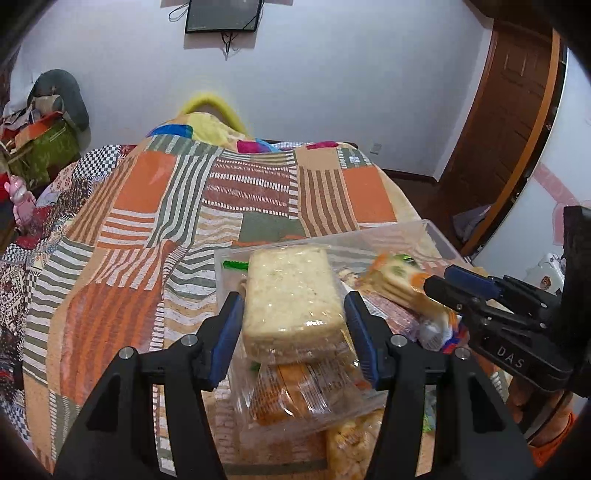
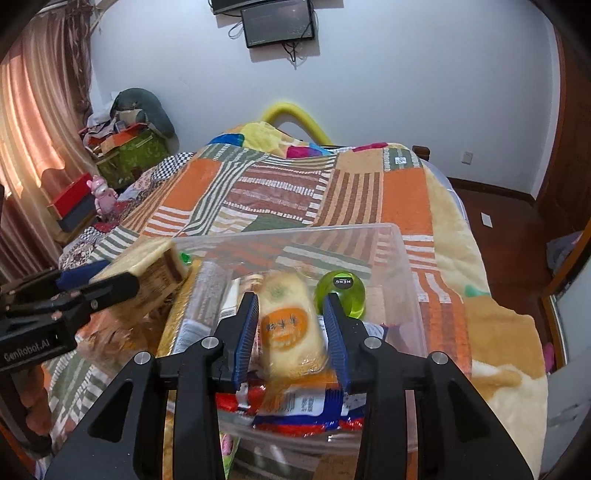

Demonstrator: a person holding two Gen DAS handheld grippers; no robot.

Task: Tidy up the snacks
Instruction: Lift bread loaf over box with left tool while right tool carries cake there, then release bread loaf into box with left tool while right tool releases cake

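Note:
My left gripper [image 1: 293, 299] is shut on a pale, block-shaped cake [image 1: 291, 299] in clear wrap, held over the left end of a clear plastic box [image 1: 406, 227]. Under it lie an orange packet [image 1: 291, 395] and other snacks. In the right wrist view this gripper [image 2: 118, 275] and its cake [image 2: 155, 266] are at the left. My right gripper [image 2: 290, 306] is open over the box [image 2: 280, 230]. A blurred yellow packet with an orange label [image 2: 290, 328] sits between its pads, with slim gaps either side. From the left wrist view, the right gripper [image 1: 439, 280] is at the near end of that packet [image 1: 399, 280].
The box sits on a bed with a patchwork quilt [image 2: 280, 192]. Inside it are a green round cup [image 2: 341, 293] and red-blue packets [image 2: 295, 410]. Boxes and a pink toy [image 2: 101, 195] clutter the left. A screen hangs on the far wall [image 2: 279, 22], and a wooden door [image 1: 509, 110] stands at the right.

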